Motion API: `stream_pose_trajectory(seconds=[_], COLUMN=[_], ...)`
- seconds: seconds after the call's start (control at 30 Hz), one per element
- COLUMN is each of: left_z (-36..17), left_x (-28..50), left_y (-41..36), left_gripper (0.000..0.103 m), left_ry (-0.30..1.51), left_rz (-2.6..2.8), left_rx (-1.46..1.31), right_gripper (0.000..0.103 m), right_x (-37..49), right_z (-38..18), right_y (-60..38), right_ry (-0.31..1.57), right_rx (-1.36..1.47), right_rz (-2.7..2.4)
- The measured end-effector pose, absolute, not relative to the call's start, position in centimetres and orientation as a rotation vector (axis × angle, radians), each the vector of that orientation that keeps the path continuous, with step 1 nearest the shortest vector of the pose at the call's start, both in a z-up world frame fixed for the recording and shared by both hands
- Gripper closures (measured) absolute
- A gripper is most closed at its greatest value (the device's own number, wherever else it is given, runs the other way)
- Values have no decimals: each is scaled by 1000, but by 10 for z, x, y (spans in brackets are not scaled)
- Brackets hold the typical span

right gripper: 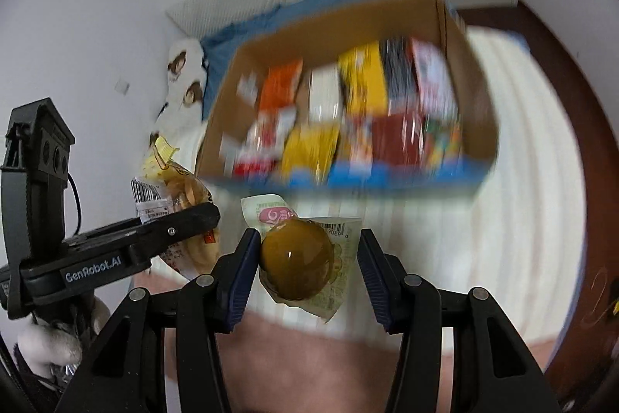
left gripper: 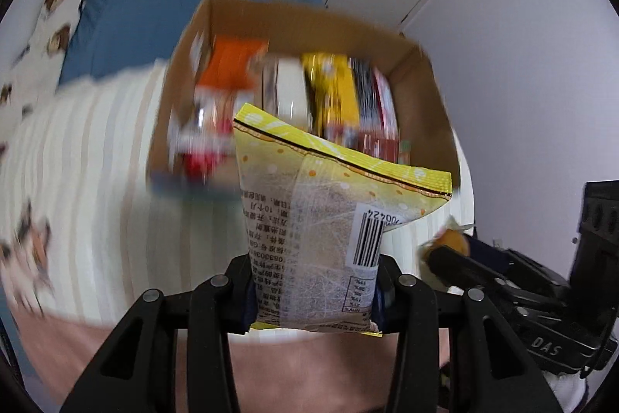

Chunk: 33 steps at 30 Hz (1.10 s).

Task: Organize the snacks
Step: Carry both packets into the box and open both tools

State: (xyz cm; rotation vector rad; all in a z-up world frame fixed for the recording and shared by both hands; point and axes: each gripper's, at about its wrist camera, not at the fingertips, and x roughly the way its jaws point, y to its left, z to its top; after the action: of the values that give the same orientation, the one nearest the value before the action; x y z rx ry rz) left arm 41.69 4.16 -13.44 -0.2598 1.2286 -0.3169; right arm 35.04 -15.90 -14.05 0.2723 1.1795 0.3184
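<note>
Yellow-topped snack packet [left gripper: 321, 219] sits clamped between our left gripper [left gripper: 315, 293] pads, jaws tight against its sides. Our right gripper [right gripper: 307, 269] appears closed on one wrapped brown bun [right gripper: 296, 258], though a gap shows beside the right pad. One cardboard box [left gripper: 421, 72] lies ahead of both tongs; its snacks are too blurred to count.

Each wrist camera looks steeply down along its own fingers, close above the bed [left gripper: 77, 157]. Both share the box [left gripper: 425, 95] at 12 o'clock (blurred); the right view has the left gripper [right gripper: 201, 215] at 9 o'clock.
</note>
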Motion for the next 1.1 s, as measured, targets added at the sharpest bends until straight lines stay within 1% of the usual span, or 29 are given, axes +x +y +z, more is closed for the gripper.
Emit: stream_pose_trajectory(seconds=[0.13,0.2,0.27,0.47,0.7,1.0,1.07,1.1], left_z=[-132,-137,-149,-197,-230,-240,-240,-239], left_x=[492,513,542,594,616,620,621,620], left_y=[30,32,28,16,11,0,0,0], left_gripper=[62,62,62,62,62,62,60,57], left_ry=[1277,1313,1355,1460,1543,1566,1567,1557], left_rz=[-325,-324,-313,-253,-220,-216,-208,-199], left_rx=[-279,-289,-287,-247,-224,-194,-206,-208], right_gripper=[49,49,49,49,49,48,45,40], right_x=[416,450,481,534,565,575,581,582], right_z=[-125,-125,-134,-170,-211,-233,-239,-240], right_y=[-160,-158,-156,-162,-169,-169,-170,-168], right_ry=[1165,1185,1222,1304,1386,1415,1437,1440], right_rx=[237,221,215,163,183,148,131,113], right_rz=[271,256,235,164,117,92,81,72])
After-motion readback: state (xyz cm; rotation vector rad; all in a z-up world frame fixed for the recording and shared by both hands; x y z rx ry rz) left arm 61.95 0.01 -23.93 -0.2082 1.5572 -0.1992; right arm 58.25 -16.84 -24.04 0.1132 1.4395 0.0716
